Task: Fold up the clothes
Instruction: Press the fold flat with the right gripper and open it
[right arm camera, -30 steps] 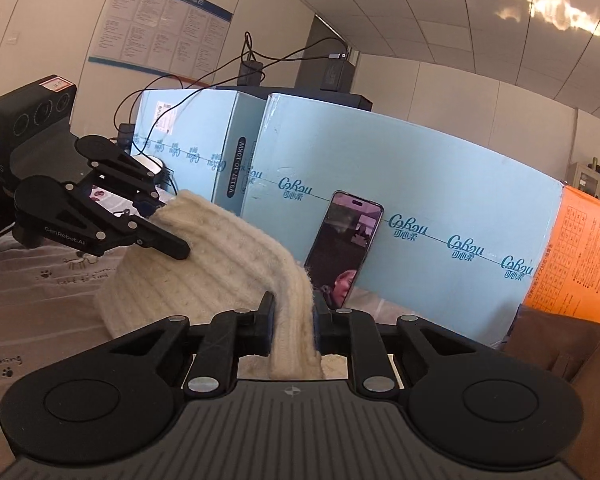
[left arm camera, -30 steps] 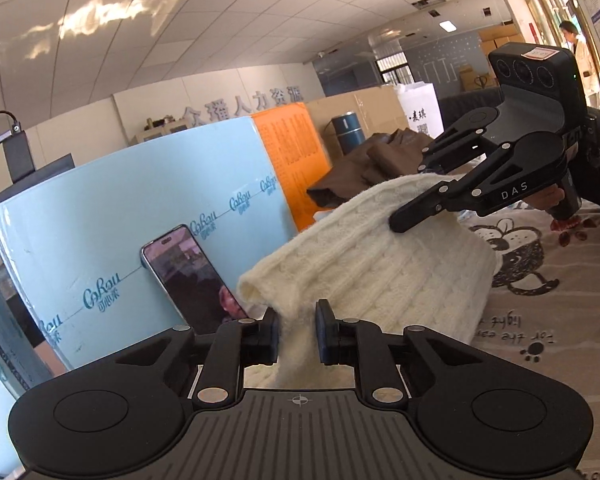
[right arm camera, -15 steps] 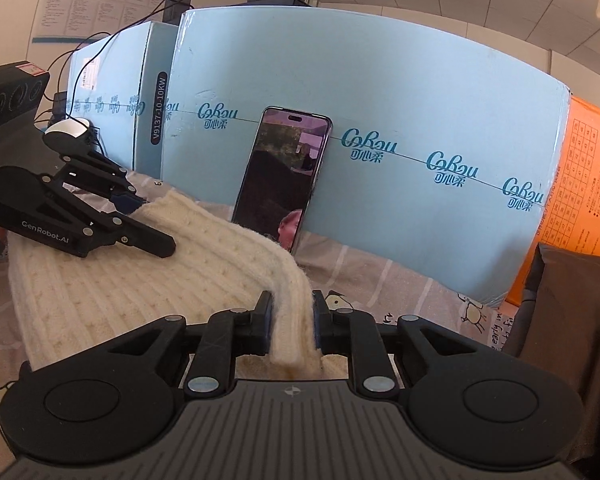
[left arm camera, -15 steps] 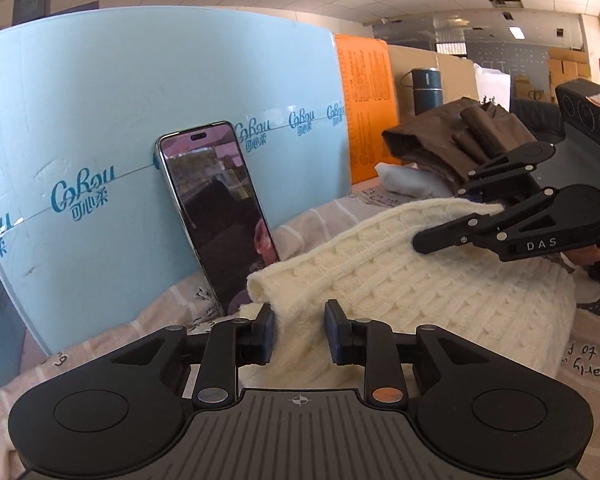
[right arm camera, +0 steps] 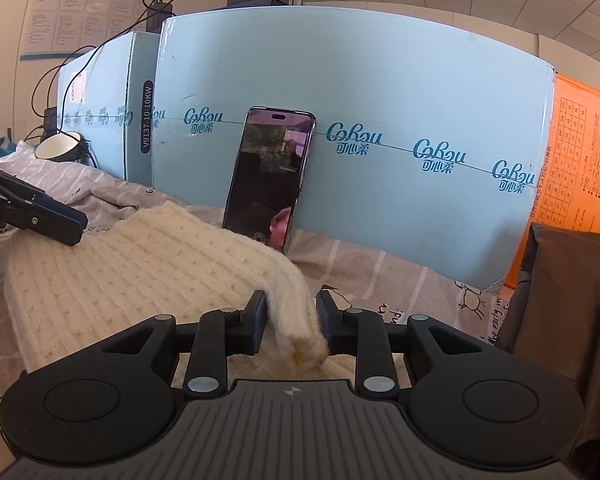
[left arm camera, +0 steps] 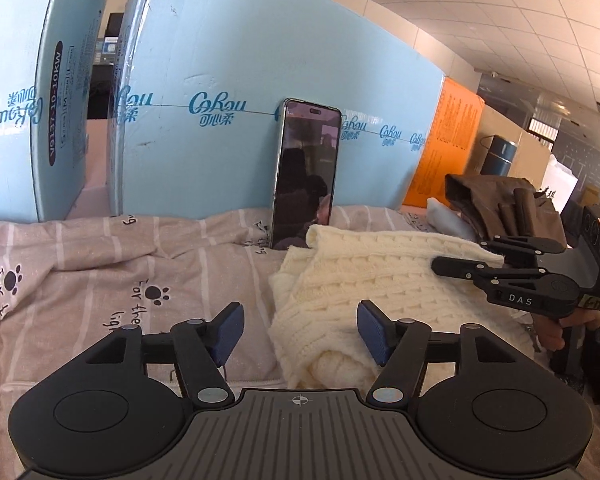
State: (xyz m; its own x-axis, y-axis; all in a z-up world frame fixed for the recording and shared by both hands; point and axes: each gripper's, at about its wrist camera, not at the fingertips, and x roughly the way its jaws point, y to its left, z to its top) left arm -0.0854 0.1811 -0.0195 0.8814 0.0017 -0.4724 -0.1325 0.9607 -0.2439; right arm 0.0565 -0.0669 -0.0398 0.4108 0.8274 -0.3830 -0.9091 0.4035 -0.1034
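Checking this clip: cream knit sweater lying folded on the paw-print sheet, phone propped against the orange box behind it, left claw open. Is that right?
One detail is off. The phone leans against the light blue box, not the orange one, which stands further right; the right wrist view shows it. The rest holds: the cream knit sweater lies folded on the paw-print sheet, and the left claw is open.

Count: 1 cream knit sweater (left arm camera: 384,280), 1 phone (left arm camera: 306,176), 2 light-blue cartons (right arm camera: 380,92), 1 orange box (right arm camera: 584,168), 1 brown garment pile (left arm camera: 504,204), 1 white bowl (right arm camera: 58,146), 2 grippers (left arm camera: 300,328) (right arm camera: 292,320).
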